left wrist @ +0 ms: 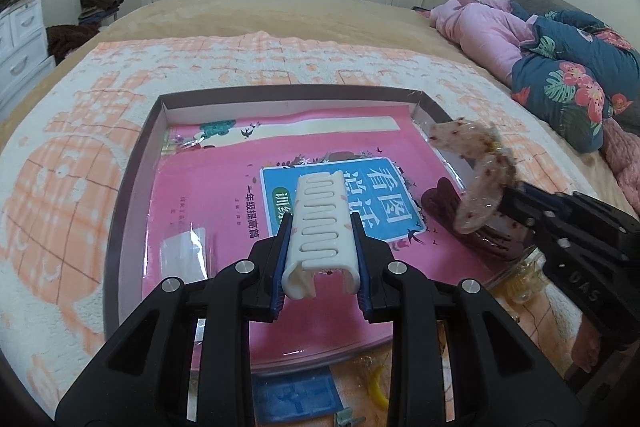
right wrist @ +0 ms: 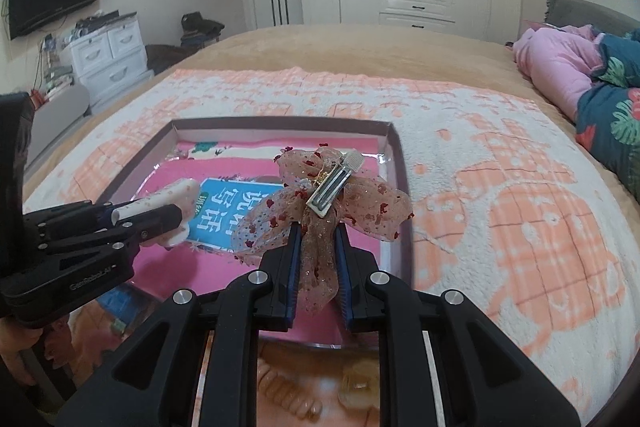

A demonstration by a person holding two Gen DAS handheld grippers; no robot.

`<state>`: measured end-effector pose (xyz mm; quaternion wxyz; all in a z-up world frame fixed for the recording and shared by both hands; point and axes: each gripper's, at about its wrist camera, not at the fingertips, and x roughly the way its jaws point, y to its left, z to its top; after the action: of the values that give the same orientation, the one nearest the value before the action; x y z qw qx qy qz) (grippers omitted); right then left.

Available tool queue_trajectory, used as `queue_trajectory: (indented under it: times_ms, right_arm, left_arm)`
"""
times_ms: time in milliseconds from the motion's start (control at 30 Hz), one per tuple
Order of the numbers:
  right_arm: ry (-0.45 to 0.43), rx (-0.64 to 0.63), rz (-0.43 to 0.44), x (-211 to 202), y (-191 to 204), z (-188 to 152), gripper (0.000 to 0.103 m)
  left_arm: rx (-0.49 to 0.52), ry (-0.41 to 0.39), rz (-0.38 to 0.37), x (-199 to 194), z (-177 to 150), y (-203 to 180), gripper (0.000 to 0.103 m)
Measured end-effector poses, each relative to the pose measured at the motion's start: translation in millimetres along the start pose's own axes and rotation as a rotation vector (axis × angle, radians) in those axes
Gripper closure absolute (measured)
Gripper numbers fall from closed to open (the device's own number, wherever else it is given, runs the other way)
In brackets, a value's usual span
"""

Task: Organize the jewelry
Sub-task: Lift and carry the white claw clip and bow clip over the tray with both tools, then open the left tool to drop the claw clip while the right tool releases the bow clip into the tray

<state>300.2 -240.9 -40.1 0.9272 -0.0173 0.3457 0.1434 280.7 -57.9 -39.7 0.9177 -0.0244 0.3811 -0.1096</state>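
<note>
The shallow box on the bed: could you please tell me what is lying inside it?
Inside the shallow box lie a pink book under clear plastic and a dark brown hair accessory. The book covers the floor beneath it.

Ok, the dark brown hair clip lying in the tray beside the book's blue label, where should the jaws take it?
Probably from above, across the brown clip's narrow width. It lies flat on the book, so no underside edge shows. The right gripper, holding the bow, hides its near end.
</note>
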Motion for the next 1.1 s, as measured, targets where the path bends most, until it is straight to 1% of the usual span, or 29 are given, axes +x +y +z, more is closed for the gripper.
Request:
queue_trajectory:
  times_ms: [267,533,600,633,733,833,967,1033,1100]
  right_arm:
    - [0.061,-0.032,0.005,30.2,6.9,-0.6,0.086]
    - [0.074,-0.015,0.009,39.4,3.7,-3.4,0.08]
    - [0.07,-0.009,0.008,38.4,2.8,-3.0,0.076]
    - [0.069,-0.005,0.012,37.5,2.0,-3.0,0.071]
    - [0.062,0.005,0.014,34.2,1.0,-3.6,0.067]
    - [0.054,0.006,0.018,29.5,1.4,-4.5,0.058]
    - [0.034,0.008,0.011,20.1,2.1,-6.1,0.05]
    - [0.024,0.007,0.005,15.1,1.8,-7.2,0.046]
    - [0.017,0.009,0.003,10.6,1.2,-8.2,0.043]
  left_arm:
    - [-0.011,0.013,0.01,6.4,-1.5,4.8,0.083]
    - [-0.024,0.026,0.016,12.8,-5.6,10.0,0.083]
    - [-0.029,0.03,0.016,13.7,-6.1,11.4,0.083]
    - [-0.031,0.031,0.016,14.1,-5.7,11.8,0.083]
    - [-0.034,0.029,0.021,13.2,-6.5,13.4,0.083]
    - [-0.037,0.025,0.023,11.8,-5.8,13.8,0.083]
    - [-0.037,0.018,0.031,8.5,-6.1,14.7,0.083]
    - [-0.04,0.015,0.035,5.7,-7.2,15.2,0.081]
    - [-0.039,0.01,0.044,3.3,-7.6,15.0,0.077]
